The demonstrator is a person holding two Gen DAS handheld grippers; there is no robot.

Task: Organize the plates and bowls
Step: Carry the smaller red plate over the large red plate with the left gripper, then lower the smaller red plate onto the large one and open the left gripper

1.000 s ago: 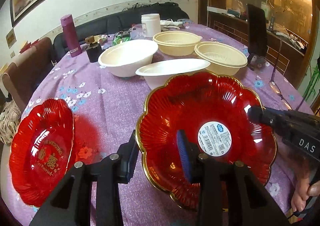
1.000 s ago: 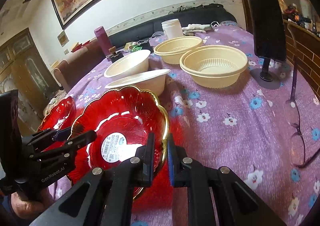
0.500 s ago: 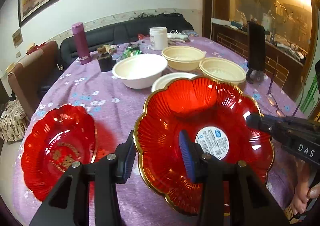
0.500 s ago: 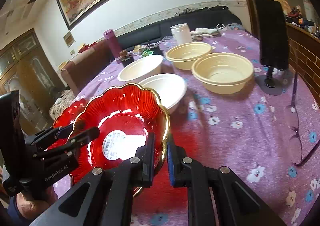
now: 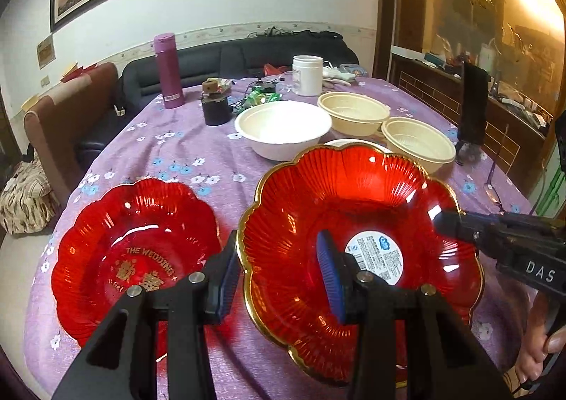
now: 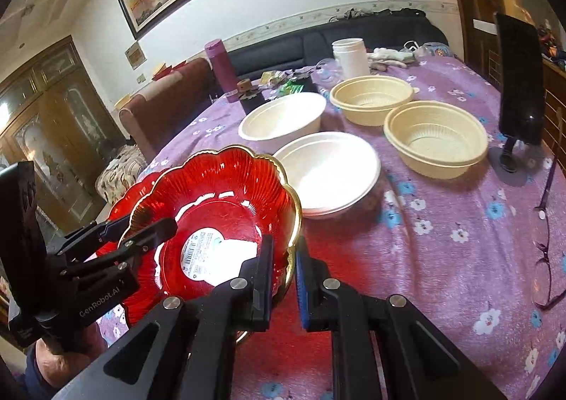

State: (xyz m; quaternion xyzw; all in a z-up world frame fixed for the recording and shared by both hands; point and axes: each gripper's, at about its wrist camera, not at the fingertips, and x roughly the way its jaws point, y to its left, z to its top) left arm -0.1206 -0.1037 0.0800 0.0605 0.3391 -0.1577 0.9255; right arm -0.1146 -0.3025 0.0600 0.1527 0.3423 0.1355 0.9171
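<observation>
A gold-rimmed red plate [image 5: 357, 209] with a white label is held above the purple table between both grippers. My left gripper [image 5: 279, 276] straddles its left rim with the jaws wide apart. My right gripper [image 6: 284, 272] is shut on its right rim [image 6: 292, 251]; it shows at the right of the left wrist view [image 5: 460, 226]. A second red plate [image 5: 131, 244] with gold lettering lies on the table at the left. Two white bowls [image 6: 283, 115] [image 6: 332, 170] and two cream bowls [image 6: 371, 97] [image 6: 435, 136] stand behind.
A purple flask [image 5: 168, 70], a white jar [image 5: 307, 75], a small dark pot [image 5: 215, 106] and wrappers stand at the table's back. A phone on a stand [image 6: 518, 81] and eyeglasses [image 6: 544, 258] are at the right. Chairs and a sofa surround the table.
The gold-rimmed plate and both grippers have risen and drawn back; more of the table and the lettered red plate have come into view.
</observation>
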